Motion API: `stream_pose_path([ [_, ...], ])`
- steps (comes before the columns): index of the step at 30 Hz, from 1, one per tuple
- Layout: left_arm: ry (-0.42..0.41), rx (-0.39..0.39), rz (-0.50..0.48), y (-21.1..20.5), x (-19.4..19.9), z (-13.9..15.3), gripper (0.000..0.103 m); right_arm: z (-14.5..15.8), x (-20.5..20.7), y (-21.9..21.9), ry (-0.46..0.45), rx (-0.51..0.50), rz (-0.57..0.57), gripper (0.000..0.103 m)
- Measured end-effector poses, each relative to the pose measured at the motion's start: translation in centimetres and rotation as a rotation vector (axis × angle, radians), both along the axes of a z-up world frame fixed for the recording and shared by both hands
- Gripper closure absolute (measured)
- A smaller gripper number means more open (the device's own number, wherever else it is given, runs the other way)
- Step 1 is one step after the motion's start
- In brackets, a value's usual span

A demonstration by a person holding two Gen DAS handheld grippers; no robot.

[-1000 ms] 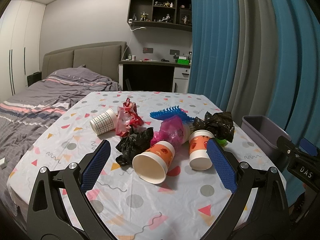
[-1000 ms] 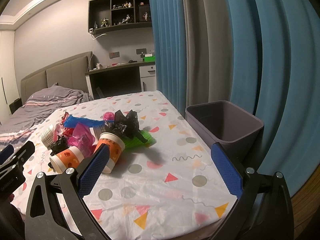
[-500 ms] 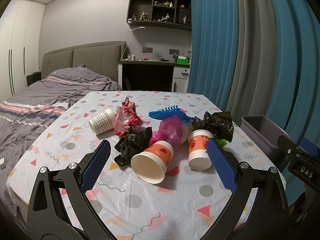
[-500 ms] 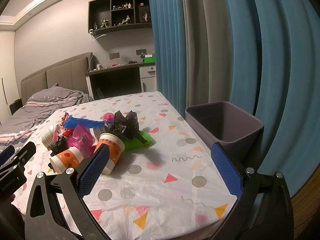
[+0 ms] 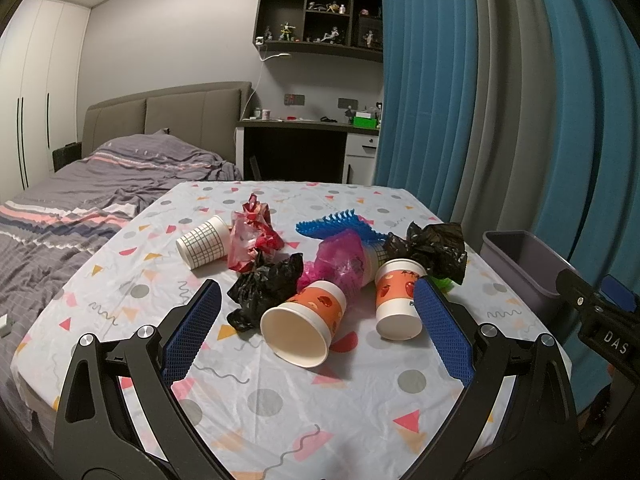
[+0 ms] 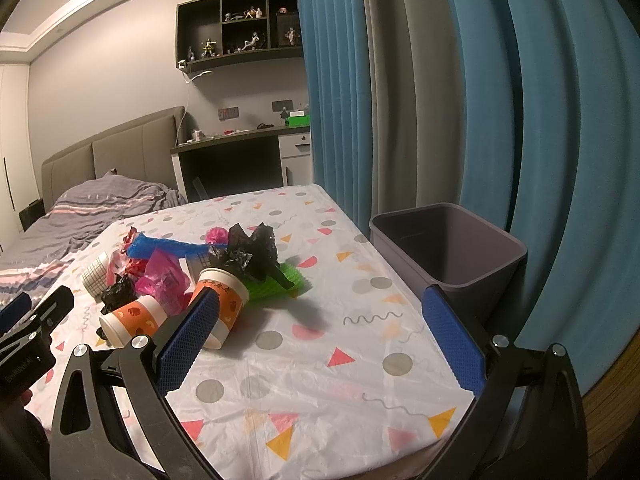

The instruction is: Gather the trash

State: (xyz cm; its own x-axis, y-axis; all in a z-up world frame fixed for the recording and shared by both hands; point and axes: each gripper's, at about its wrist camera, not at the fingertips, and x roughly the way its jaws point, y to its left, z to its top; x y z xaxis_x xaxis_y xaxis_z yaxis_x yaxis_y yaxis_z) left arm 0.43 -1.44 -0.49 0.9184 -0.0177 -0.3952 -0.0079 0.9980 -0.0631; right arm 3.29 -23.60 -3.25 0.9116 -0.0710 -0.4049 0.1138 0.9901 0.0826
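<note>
A pile of trash lies on the patterned tablecloth (image 5: pixel 280 400). An orange paper cup (image 5: pixel 304 330) lies on its side, another orange cup (image 5: pixel 398 304) stands upside down, and a grid-patterned cup (image 5: pixel 202 242) lies at the left. Black bags (image 5: pixel 264 288) (image 5: pixel 436 250), a pink bag (image 5: pixel 338 258), a red wrapper (image 5: pixel 252 236) and a blue comb-like piece (image 5: pixel 336 226) lie among them. My left gripper (image 5: pixel 316 332) is open, just short of the tipped cup. My right gripper (image 6: pixel 320 340) is open and empty over bare cloth, the pile (image 6: pixel 180 280) to its left.
A grey waste bin (image 6: pixel 448 256) stands off the table's right edge, also in the left wrist view (image 5: pixel 520 264). Blue and grey curtains (image 6: pixel 440 100) hang behind it. A bed (image 5: pixel 80 208) lies to the left and a desk (image 5: pixel 300 148) at the back. A green mesh piece (image 6: pixel 276 282) lies under a black bag.
Both views shift only slightly; the left gripper has edged a little nearer the pile. Both grippers stay open and nothing on the table has moved.
</note>
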Motion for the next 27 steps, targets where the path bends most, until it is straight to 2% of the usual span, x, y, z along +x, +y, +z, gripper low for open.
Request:
stream_pose_path([
  [27, 0.0, -0.003, -0.005, -0.62, 0.5, -0.52, 0.008, -0.05, -0.13, -0.01, -0.005, -0.001, -0.002, 0.005],
])
